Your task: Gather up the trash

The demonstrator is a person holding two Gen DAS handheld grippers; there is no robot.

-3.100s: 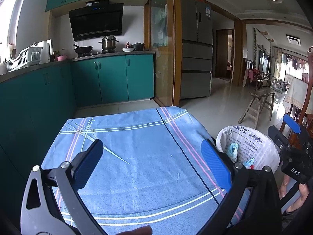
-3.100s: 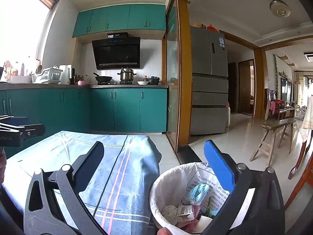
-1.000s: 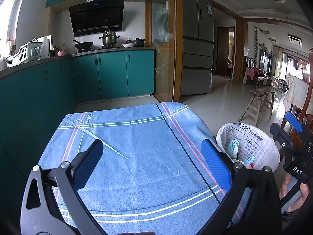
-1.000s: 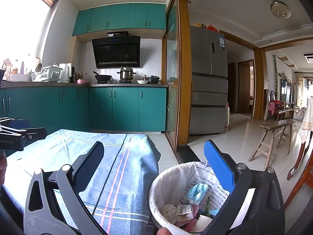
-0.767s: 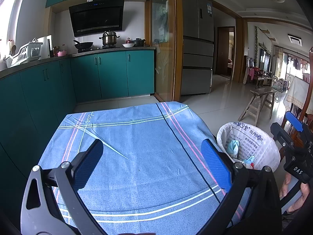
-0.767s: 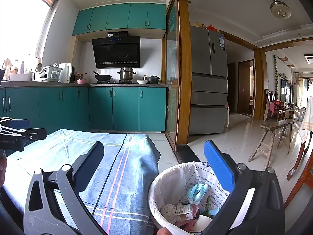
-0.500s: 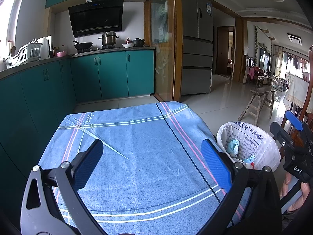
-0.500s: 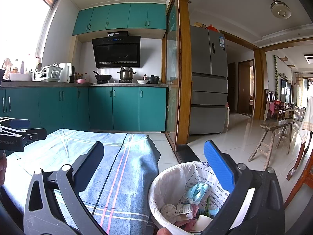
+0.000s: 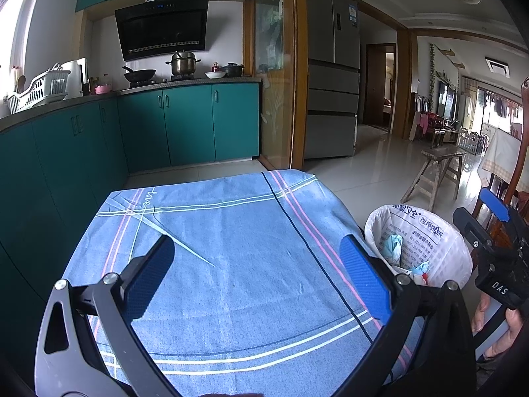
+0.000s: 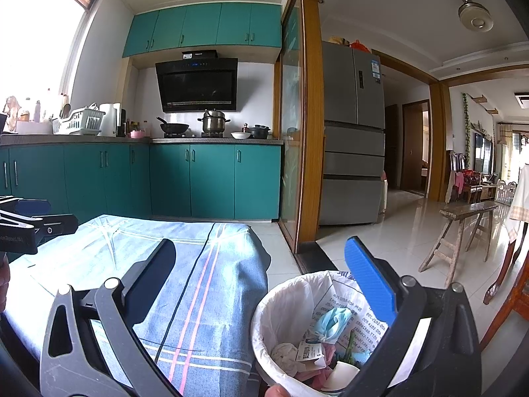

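Right now both grippers hang over a table covered with a blue cloth (image 9: 251, 264), and both are spread wide with nothing between their fingers. From the left wrist view, the left gripper (image 9: 254, 278) sits above the middle of the cloth, which shows only its pink, white and dark stripes. The right gripper (image 10: 261, 284) is over the cloth's right edge, its blue-padded finger above the rim of the bin (image 10: 284, 301) — a small round bin lined with a white printed bag, standing on the floor just beside the table. Inside the bin lies the trash (image 10: 317, 344): a crumpled light-blue piece, a white wad, a printed label, something pink and a bit of green, all heaped together below the rim. In the left wrist view the same bin (image 9: 446, 251) shows at the right of the table, with the right gripper's black body close beside it and fingers of a hand (image 9: 479, 311) under it. Behind stand teal kitchen cabinets (image 10: 211, 182), a stove with a pot (image 10: 213, 120) and a pan, a grey fridge (image 10: 353, 139) and a wooden stool (image 10: 463, 231) on the tiled floor.
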